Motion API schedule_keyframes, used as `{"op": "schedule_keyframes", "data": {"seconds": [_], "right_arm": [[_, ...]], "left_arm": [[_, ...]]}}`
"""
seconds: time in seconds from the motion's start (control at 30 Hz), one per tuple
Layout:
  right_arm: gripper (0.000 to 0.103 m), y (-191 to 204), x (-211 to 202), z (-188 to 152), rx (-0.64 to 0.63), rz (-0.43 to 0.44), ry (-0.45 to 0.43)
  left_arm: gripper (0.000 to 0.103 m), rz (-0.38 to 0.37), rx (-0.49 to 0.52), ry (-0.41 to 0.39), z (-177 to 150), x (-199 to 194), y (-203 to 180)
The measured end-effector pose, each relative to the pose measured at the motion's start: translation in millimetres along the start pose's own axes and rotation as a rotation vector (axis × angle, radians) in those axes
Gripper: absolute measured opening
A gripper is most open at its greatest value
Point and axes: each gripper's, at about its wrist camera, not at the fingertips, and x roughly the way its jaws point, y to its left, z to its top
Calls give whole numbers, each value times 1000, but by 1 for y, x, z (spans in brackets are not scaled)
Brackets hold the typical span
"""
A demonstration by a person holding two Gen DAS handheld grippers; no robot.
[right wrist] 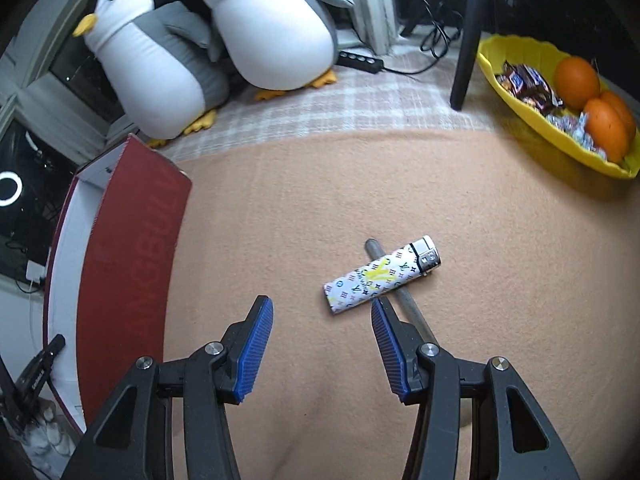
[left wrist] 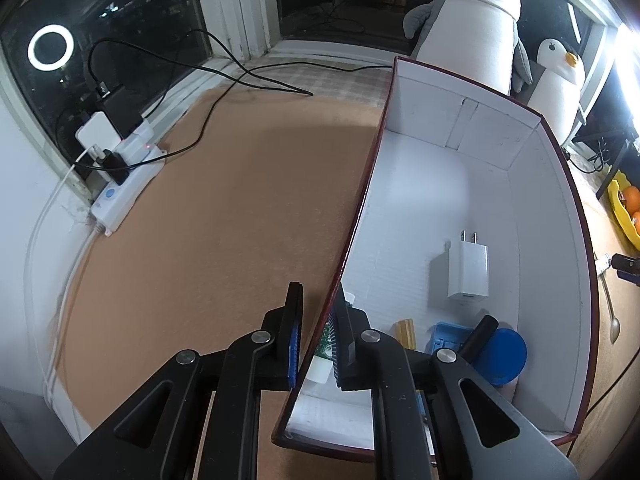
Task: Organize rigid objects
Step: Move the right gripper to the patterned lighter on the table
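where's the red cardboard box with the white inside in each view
Left wrist view: the red cardboard box fills the right half, seen from above into its white interior; the left gripper is shut on its near left wall.
Right wrist view: the box stands at the left edge, its red lettered outer wall facing the camera.
Shared landmark: the two plush penguins behind the box.

1. Left tongs [left wrist: 316,336]: matte black plastic arms, flat and angular, each with a triangular cut-out.
2. Round silver screws sit at the pivots, two to a side.
3. Fingers [left wrist: 294,344] are faced with ribbed blue pads.
4. Right tongs [right wrist: 322,348]: same black build, same silver screws.
5. Its blue pads [right wrist: 256,344] show fine ridges, edged in black.
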Motion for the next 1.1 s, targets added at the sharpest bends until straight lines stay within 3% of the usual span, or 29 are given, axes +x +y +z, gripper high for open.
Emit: {"op": "schedule_keyframes", "data": {"seconds": [0.27,0.5,0.87,1.03,1.1], "right_arm": [[47,-34,24,12,142,56,66],[46,-37,38,22,143,46,90],[36,-1,60,36,9,-15,130],[35,22,66,33,-118,-100,122],[26,31,69,30,-176,-141,113]], "left_arm": [[11,2,-8,4,1,0,0],[11,-1,-12,6,1,1,1],[11,-4,-15,6,1,1,1],[11,-5,-16,5,0,1,1],[11,-5,-17,6,1,1,1]]}}
